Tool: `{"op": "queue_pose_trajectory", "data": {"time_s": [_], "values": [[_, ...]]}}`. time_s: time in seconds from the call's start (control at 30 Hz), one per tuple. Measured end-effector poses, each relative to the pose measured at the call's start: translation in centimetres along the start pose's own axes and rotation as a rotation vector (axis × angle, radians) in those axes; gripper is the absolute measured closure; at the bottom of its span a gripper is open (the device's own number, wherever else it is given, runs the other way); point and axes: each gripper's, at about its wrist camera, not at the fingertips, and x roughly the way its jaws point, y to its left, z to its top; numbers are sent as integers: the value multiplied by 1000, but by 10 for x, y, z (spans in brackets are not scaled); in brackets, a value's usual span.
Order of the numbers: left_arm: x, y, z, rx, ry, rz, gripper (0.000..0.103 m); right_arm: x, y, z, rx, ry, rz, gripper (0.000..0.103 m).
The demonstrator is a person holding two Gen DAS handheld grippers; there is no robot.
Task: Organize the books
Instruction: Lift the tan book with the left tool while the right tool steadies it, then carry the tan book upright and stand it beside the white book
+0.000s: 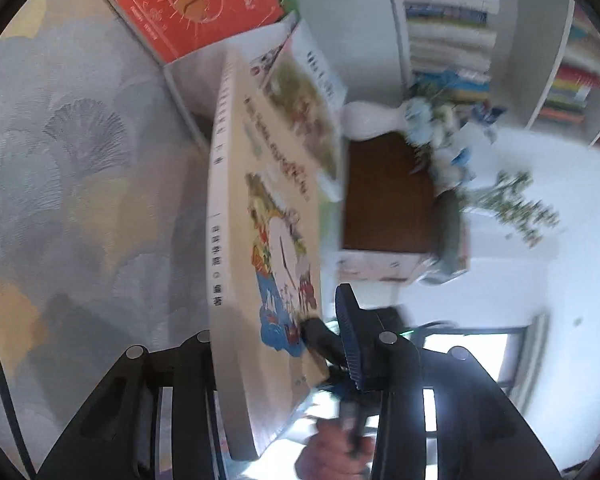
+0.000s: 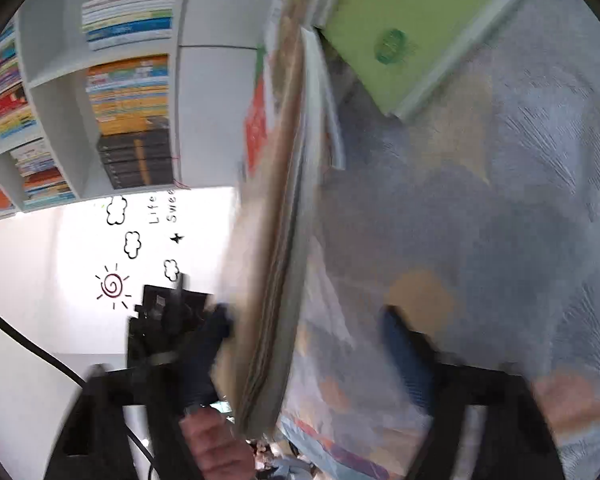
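Note:
A thick beige picture book (image 1: 276,240) lies tilted above the patterned tablecloth (image 1: 80,160), spine toward the camera. My left gripper (image 1: 278,300) is shut on its near corner. One blue pad (image 1: 350,340) sits against the cover and the other finger is hidden behind the book. A dark finger of my right gripper (image 1: 320,338) rests on the same cover. In the right wrist view the book edges (image 2: 272,280) stand between the fingers of my right gripper (image 2: 306,320), which is open. Its blue pad (image 2: 404,352) is well off the book.
A red book (image 1: 188,4) and a green book (image 2: 400,28) lie on the cloth further back. A brown box (image 1: 384,196) and a white vase of flowers (image 1: 432,128) stand beside the books. White shelves full of books (image 2: 132,92) line the wall. A hand (image 2: 216,444) holds the other gripper.

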Motion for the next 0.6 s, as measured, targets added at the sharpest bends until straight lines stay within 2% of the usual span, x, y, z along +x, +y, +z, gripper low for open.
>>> {"op": "queue_pose_trajectory", "data": {"time_s": [0.03, 0.07, 0.1, 0.13, 0.23, 0.37, 0.47, 0.6], "values": [[3, -2, -1, 29, 7, 67, 69, 2, 5, 0, -26, 4, -17, 69], [5, -5, -3, 72, 16, 142, 69, 6, 12, -2, -61, 6, -59, 70], [7, -10, -8, 143, 20, 254, 68, 7, 22, -6, -123, -8, -125, 72], [10, -14, -12, 193, 29, 316, 65, 6, 28, -9, -168, -20, -166, 74], [10, -13, -21, 228, 57, 347, 60, 12, 50, -21, -311, -13, -325, 77], [-1, -11, -35, 264, 91, 373, 56, 15, 70, -48, -477, 32, -467, 78], [-9, -15, -47, 301, 110, 400, 56, 22, 81, -68, -564, 69, -521, 78], [-23, -31, -54, 371, 72, 424, 56, 21, 93, -97, -689, 60, -584, 76]]}}
